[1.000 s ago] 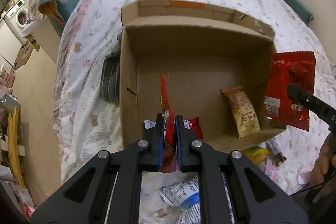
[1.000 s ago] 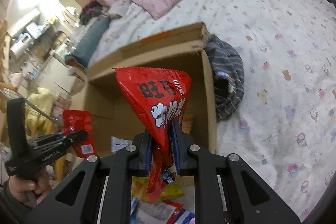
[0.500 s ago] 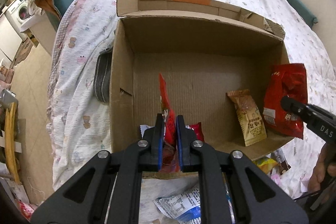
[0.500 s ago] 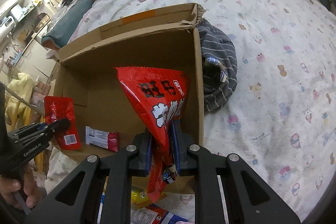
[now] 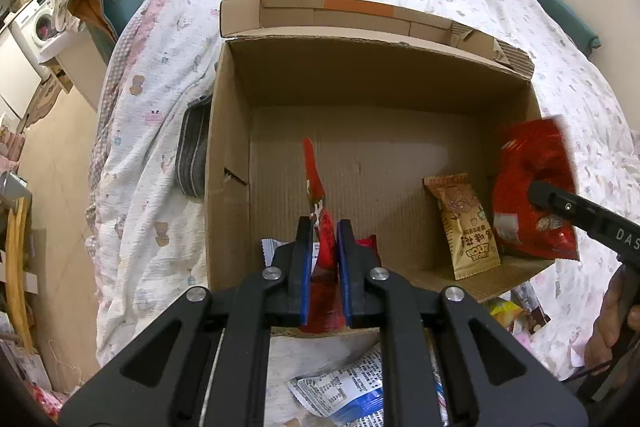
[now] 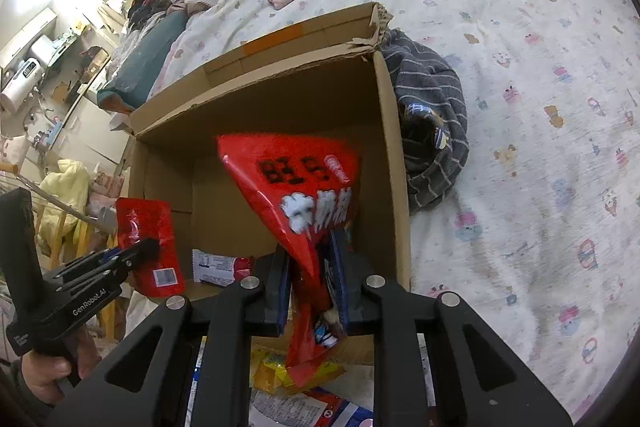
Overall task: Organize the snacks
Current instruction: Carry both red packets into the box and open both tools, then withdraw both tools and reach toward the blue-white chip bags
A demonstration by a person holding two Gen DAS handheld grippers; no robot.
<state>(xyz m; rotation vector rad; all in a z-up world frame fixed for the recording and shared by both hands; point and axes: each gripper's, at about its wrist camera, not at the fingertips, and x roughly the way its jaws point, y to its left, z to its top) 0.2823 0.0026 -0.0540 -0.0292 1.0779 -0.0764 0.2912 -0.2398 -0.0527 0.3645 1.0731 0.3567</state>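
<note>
Left wrist view: the left gripper (image 5: pixel 323 247) is closed on a flat red foil snack packet (image 5: pixel 316 187), seen edge-on, which stands up between the blue pads over the near edge of the open brown cardboard box (image 5: pixel 240 155). A second ago the box was farther and smaller; now it fills the view, so both hands have come closer to it. On the box floor lie a tan peanut packet (image 5: pixel 464 223) at the right and a small white and red wrapper (image 5: pixel 276 247), partly hidden behind the fingers. At the right edge the right gripper (image 5: pixel 538 193) carries a big red snack bag (image 5: pixel 532 187), now blurred and over the right wall of the box, where before it hung outside.

Right wrist view: the right gripper (image 6: pixel 310 277) is shut on the big red snack bag (image 6: pixel 304 195), gripped near its lower part, with the bag's top above the box opening. The left gripper (image 6: pixel 148 247) with its red packet (image 6: pixel 148 231) is over the left wall. More loose packets (image 6: pixel 280 375) lie on the bed below. I think both snacks are almost ready for releasing inside.
</note>
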